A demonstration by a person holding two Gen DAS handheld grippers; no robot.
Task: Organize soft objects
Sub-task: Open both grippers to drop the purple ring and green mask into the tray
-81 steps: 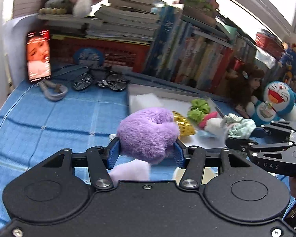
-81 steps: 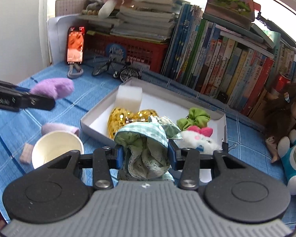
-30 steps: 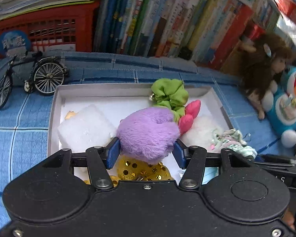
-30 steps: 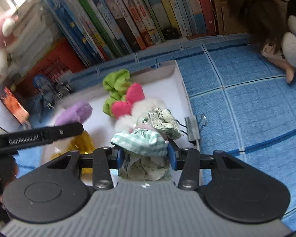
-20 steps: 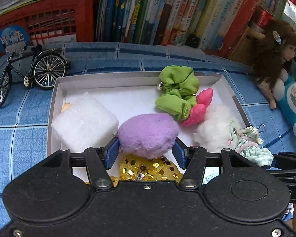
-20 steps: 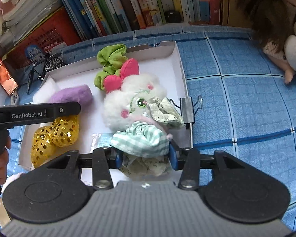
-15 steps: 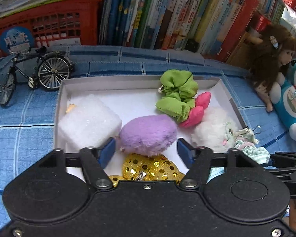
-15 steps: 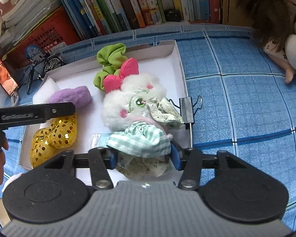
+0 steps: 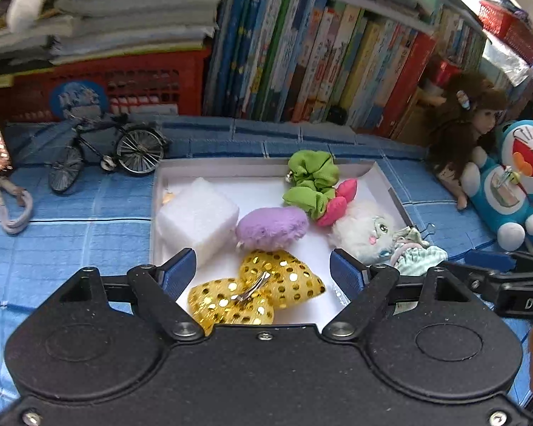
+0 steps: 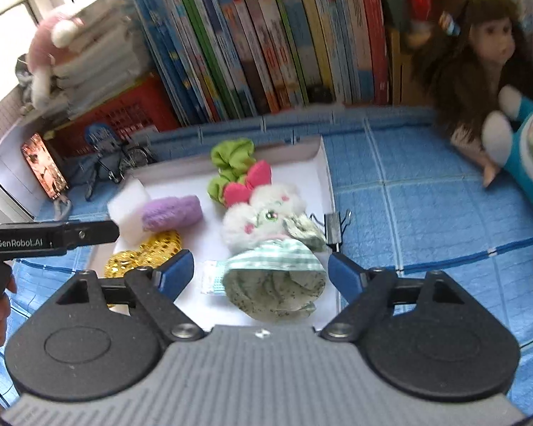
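A shallow white box lies on the blue cloth. In it rest a purple plush piece, a white foam block, a gold sequin bow, a green scrunchie and a white plush doll in a green checked dress. My left gripper hovers above the bow, its jaws opening, nothing touching the pads. My right gripper hangs over the doll's skirt, jaws opening, pads clear of the fabric.
Books and a red basket line the back. A model bicycle and a phone stand to the left. A brown-haired doll and a blue cat plush sit at the right. A binder clip grips the box rim.
Both grippers let go: the purple plush piece and the dressed doll now lie in the box. Both jaws have spread and both grippers have pulled back and up.
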